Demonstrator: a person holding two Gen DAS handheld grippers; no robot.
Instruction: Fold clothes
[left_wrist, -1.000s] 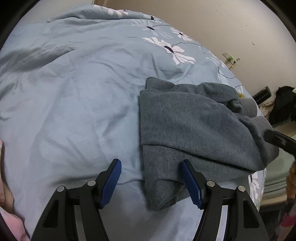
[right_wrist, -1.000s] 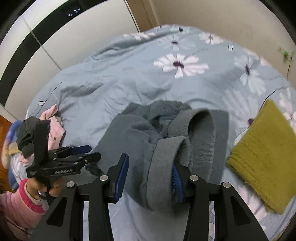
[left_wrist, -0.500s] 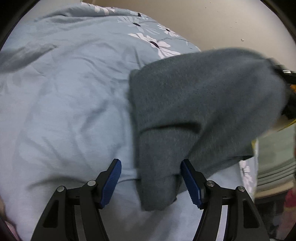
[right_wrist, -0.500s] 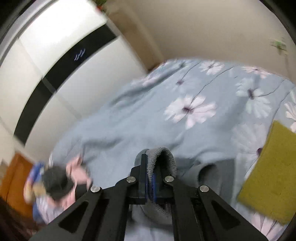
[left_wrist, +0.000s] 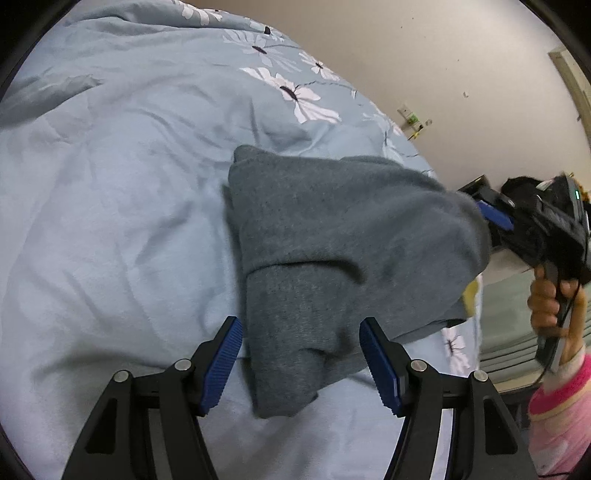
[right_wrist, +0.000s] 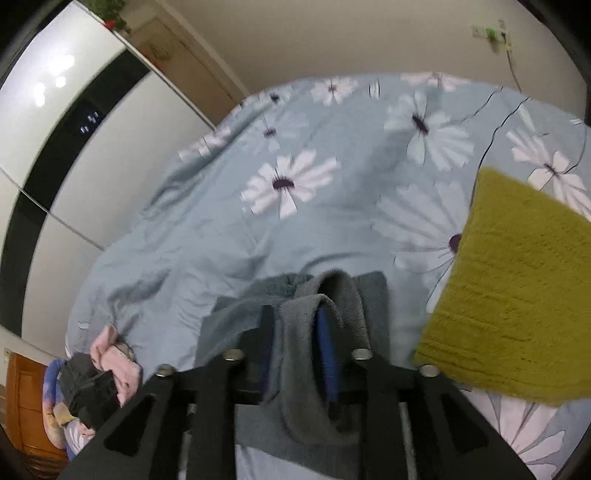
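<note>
Grey fleece sweatshirt (left_wrist: 343, 236), part-folded, lies on the blue floral duvet (left_wrist: 110, 206), near the bed's edge. Far side of the fabric is raised off the bedding; near end hangs in a narrow folded tail toward the left wrist camera.

Handling, as judged: thick, soft knit, limp, no stiffness of its own. Light enough for one pinch, but layers will slide over each other and sag wherever unsupported. Not fragile. Ribbed hem or cuff, a doubled edge, gives the surest bite; a single-layer pinch would likely drag and undo the fold.

Right gripper (right_wrist: 295, 350): jaws narrow and opening, a rolled grey edge between the blue pads, the fabric draped over one finger. Whether the pads still press it cannot be told for certain; it looks close to release.

Left gripper (left_wrist: 301, 363): jaws wide, straddling the near tail, pads clear of the cloth on both sides. Holding nothing.

Outward: mustard knit garment (right_wrist: 517, 302) folded just beside the sweatshirt. Small heap of pink and dark clothes (right_wrist: 99, 376) well apart at the bed's edge. White wardrobe with a black band (right_wrist: 48, 147) beyond.
</note>
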